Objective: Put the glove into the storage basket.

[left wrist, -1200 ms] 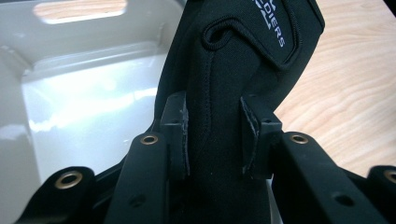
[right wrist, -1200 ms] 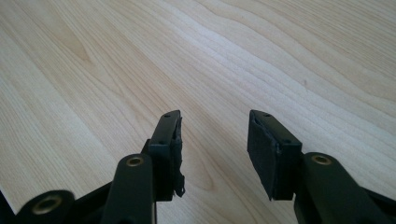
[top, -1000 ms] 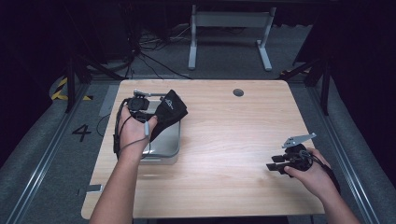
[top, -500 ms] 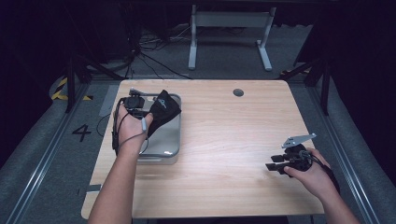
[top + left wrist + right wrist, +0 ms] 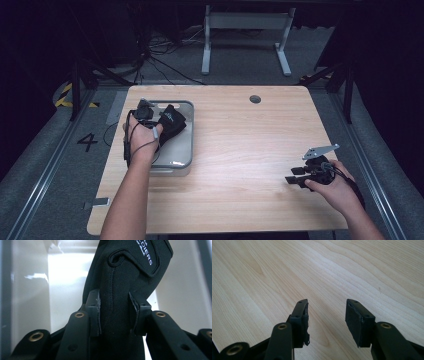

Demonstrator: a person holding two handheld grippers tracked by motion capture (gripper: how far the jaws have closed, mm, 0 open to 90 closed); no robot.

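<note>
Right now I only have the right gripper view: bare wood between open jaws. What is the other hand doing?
Observer: The left gripper is shut on a black fabric sleeve, pads pressing it from both sides.
Operator: Where is it?
Observer: Over a grey tray at the table's left side; the high view shows the sleeve hanging into it.
Operator: Anything printed on it?
Observer: White lettering near its top, cut off in the left gripper view.
Operator: And my gripper?
Observer: The right gripper sits near the table's right edge, nothing between its jaws.
</note>
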